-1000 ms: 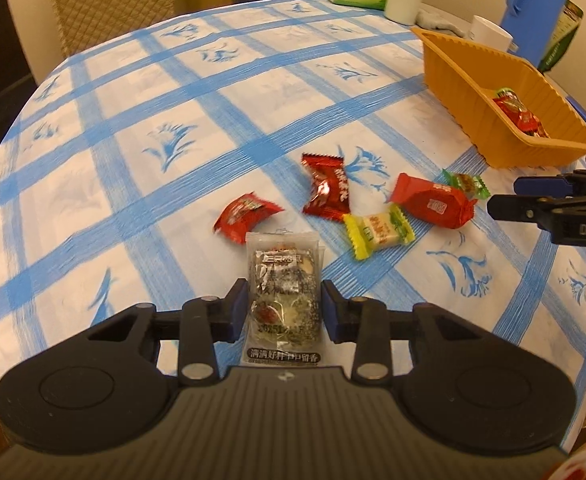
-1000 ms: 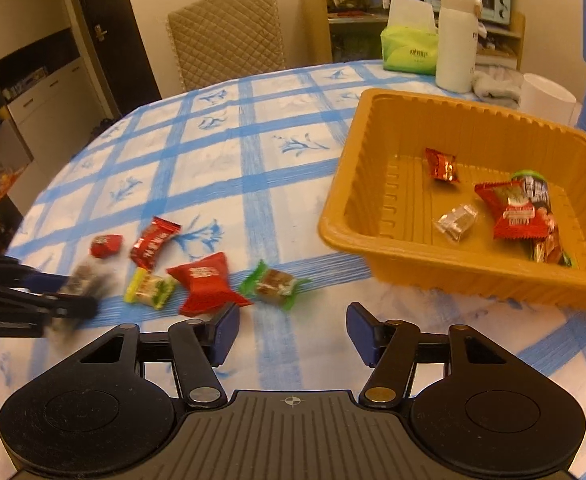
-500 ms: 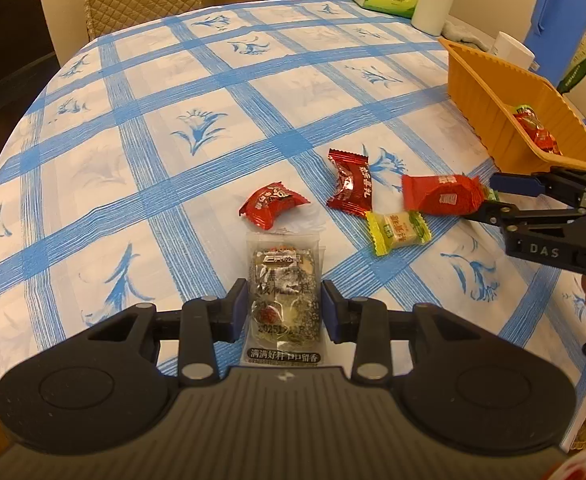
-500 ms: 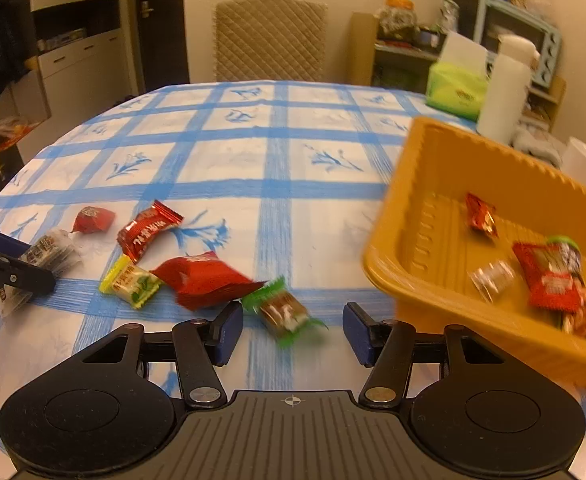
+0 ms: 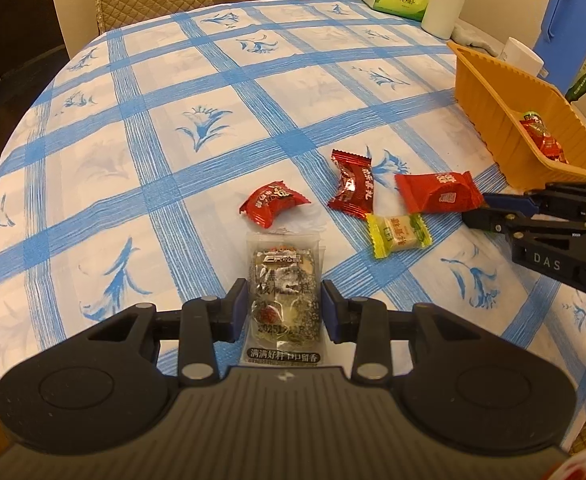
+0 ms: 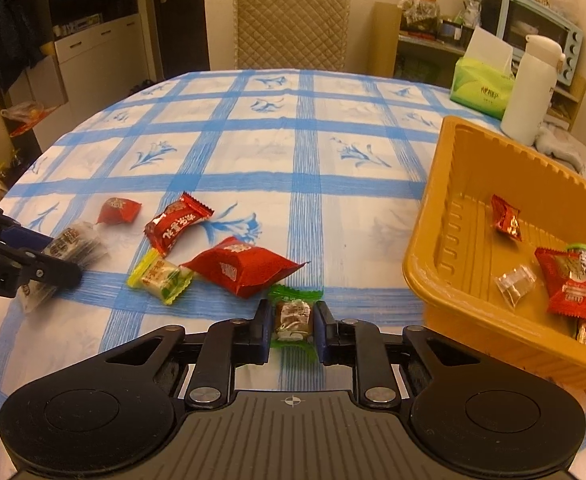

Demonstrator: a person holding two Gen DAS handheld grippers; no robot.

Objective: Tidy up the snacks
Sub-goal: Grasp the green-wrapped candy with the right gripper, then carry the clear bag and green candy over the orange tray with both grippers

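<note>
My left gripper (image 5: 284, 307) is shut on a clear packet of dark nut cake (image 5: 284, 292), seen from the side in the right wrist view (image 6: 67, 246). My right gripper (image 6: 293, 322) is shut on a green-wrapped candy (image 6: 293, 316) resting on the tablecloth; it shows at the right of the left wrist view (image 5: 489, 210). Loose on the cloth lie a big red packet (image 6: 243, 266), a yellow-green candy (image 6: 161, 278), a long red candy (image 6: 177, 222) and a small red candy (image 6: 117, 210). The orange tray (image 6: 433, 264) at the right holds several snacks.
A green tissue box (image 6: 481, 88), a white bottle (image 6: 531, 84), a white cup (image 5: 523, 56) and a blue jug (image 5: 569, 20) stand at the table's far right. A quilted chair (image 6: 291, 26) stands behind the table. The table's edge runs close on the left.
My right gripper has moved down and left from beside the tray to the green candy and shut on it. My left gripper still holds the nut cake packet.
</note>
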